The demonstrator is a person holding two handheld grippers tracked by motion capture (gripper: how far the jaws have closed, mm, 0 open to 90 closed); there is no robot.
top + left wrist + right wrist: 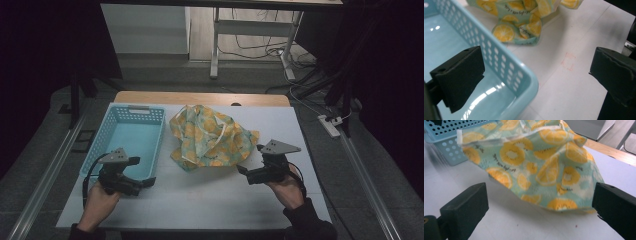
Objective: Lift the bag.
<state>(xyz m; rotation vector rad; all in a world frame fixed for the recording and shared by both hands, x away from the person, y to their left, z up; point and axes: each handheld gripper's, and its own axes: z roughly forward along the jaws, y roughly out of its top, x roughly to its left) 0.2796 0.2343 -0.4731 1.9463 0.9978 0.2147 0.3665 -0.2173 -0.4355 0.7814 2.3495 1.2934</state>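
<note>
A crumpled cloth bag printed with orange and lemon slices [209, 136] lies in a heap on the white tabletop, right of a light blue plastic basket [117, 140]. My left gripper [146, 183] hovers at the basket's near right corner [529, 80], open, one jaw over the basket's inside and the other over the table. The bag [524, 22] lies beyond it. My right gripper [241, 172] is open just short of the bag's near right edge [544, 170], which sits between and beyond its jaws without touching them.
The white board [200, 200] has free space along its front. A small red square is drawn on it [568, 61]. The wooden table edge [200, 98] runs behind. Desk legs, cables and a power strip [330, 126] are on the floor.
</note>
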